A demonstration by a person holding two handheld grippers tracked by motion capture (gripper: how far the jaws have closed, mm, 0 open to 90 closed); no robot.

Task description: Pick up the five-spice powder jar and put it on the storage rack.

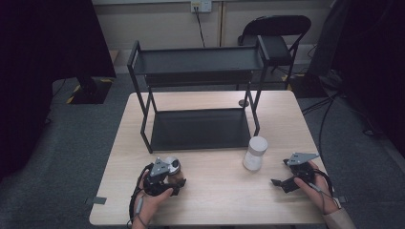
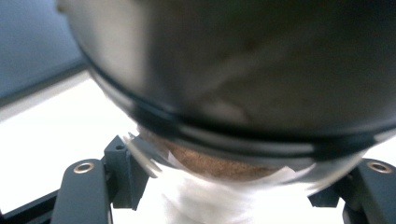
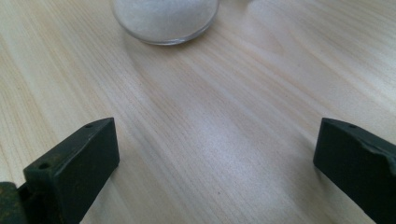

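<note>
A glass jar of brown powder with a silvery cap is tilted in my left gripper near the table's front left. In the left gripper view the jar fills the gap between the jaws of the left gripper, which are shut on its clear body. A white jar stands upright right of centre. My right gripper rests to its right, open and holding nothing. In the right gripper view the right gripper has its jaws wide apart over bare wood, with the white-filled jar ahead.
A black two-tier metal rack stands on the far half of the wooden table, both shelves bare. A folding chair is behind the table. Bare tabletop lies between the two grippers.
</note>
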